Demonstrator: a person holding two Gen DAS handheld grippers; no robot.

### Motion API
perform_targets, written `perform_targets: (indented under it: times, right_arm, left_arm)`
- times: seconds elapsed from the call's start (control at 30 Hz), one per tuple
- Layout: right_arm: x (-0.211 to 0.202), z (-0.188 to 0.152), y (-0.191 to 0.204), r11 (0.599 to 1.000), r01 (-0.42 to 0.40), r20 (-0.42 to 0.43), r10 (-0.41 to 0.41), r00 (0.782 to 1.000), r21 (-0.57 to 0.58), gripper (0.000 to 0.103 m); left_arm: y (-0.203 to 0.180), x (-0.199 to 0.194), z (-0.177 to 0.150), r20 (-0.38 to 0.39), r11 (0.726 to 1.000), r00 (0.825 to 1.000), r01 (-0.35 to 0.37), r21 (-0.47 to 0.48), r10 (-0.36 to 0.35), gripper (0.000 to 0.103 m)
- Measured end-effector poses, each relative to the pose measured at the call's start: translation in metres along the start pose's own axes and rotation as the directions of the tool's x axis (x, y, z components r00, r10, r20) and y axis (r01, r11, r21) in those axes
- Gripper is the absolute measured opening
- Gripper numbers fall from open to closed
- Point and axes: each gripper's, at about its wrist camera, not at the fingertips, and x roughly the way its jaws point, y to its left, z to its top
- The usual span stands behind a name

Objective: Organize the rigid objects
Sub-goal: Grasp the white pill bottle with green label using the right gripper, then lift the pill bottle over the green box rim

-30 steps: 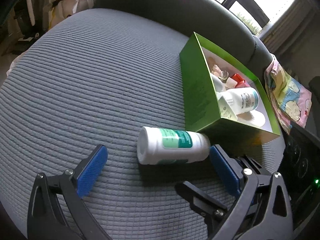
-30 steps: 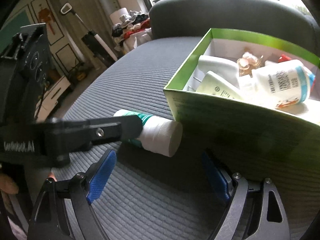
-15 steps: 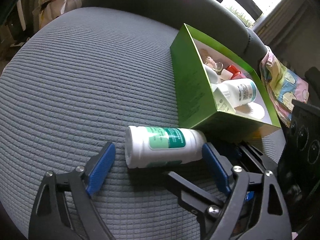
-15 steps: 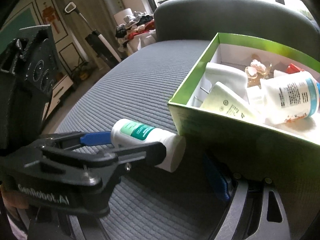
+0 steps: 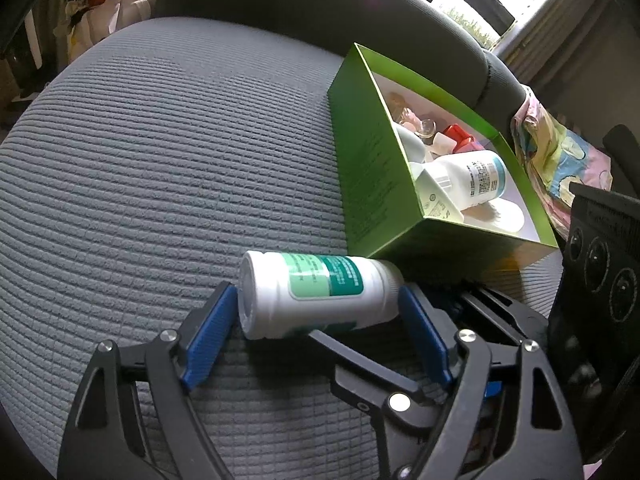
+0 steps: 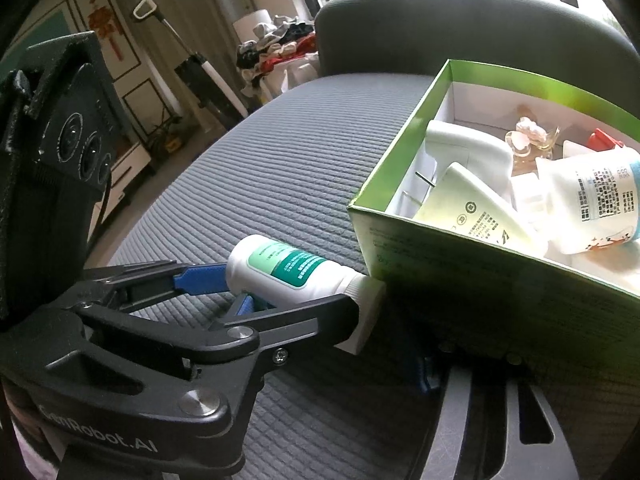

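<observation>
Bottle (image 5: 316,294), white plastic with green label, lies on its side on the grey cushion (image 5: 160,160), cap end against the green box (image 5: 372,184). Left gripper (image 5: 316,320) has just been closing, pads on base and cap; right gripper (image 6: 424,364) also closing, apparently empty. Judged light, stiff, smooth: endwise hold could slip; gripping across the body seems safer.

Left gripper (image 6: 256,284) on a bottle beside the green box (image 6: 460,276)

The white pill bottle (image 6: 296,270) lies on the grey cushion (image 6: 280,176), cap at the box's near corner, blue pads at both ends.
</observation>
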Motion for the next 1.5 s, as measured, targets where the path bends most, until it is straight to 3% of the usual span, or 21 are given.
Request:
perform_targets:
  times: [0.57, 1.0, 1.5]
  right_arm:
    - [-0.031, -0.001, 0.013, 0.999, 0.014, 0.079, -0.012, 0.997, -0.032, 0.068]
    - [-0.081, -0.001, 0.010, 0.992, 0.111, 0.143, -0.101, 0.985, -0.062, 0.068]
    - [-0.117, -0.003, -0.018, 0.987, 0.161, 0.198, -0.153, 0.968, -0.024, 0.068]
  left_arm:
    - [-0.033, -0.026, -0.003, 0.058, 0.997, 0.998, -0.023, 0.076, 0.018, 0.081]
    - [-0.079, -0.039, -0.004, 0.108, 0.984, 0.994, 0.015, 0.176, -0.034, 0.081]
    - [-0.126, -0.031, 0.006, 0.129, 0.967, 0.990, 0.028, 0.253, -0.062, 0.081]
